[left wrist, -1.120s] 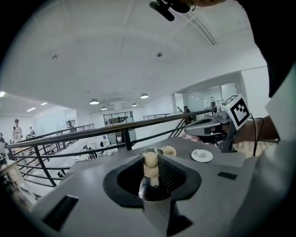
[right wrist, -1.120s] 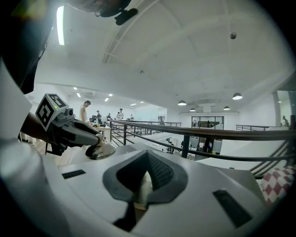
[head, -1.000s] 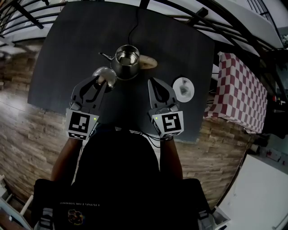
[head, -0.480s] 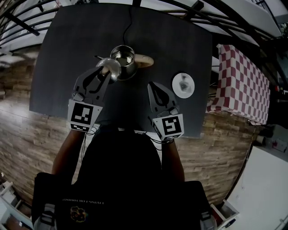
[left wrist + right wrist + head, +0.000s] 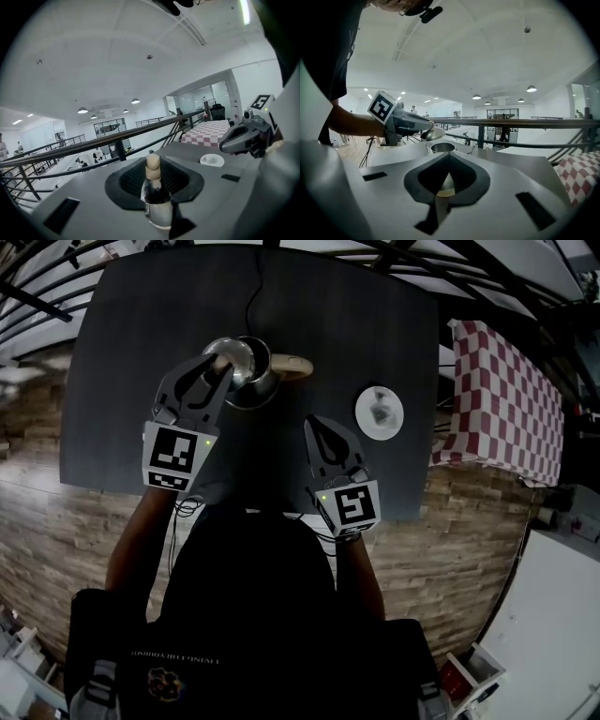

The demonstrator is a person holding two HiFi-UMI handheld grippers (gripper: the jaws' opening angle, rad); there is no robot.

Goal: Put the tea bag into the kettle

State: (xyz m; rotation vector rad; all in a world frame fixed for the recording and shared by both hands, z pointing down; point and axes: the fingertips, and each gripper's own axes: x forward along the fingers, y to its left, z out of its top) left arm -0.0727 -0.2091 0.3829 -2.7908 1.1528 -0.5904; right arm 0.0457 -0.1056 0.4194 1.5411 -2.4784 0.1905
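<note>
Gripping lid [image 5: 240, 353] knob, left gripper [image 5: 217, 366], kettle [image 5: 257, 390] partly hidden beneath, right gripper [image 5: 315, 428] closed, empty

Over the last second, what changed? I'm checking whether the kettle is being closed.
The left gripper, shut on the knob of the domed steel lid, carried it from the near-left side of the round steel kettle to just above the kettle's left rim. The shut right gripper and the white saucer stayed put.

No legible text anywhere; shirt print [image 5: 178, 659] too blurred.
</note>
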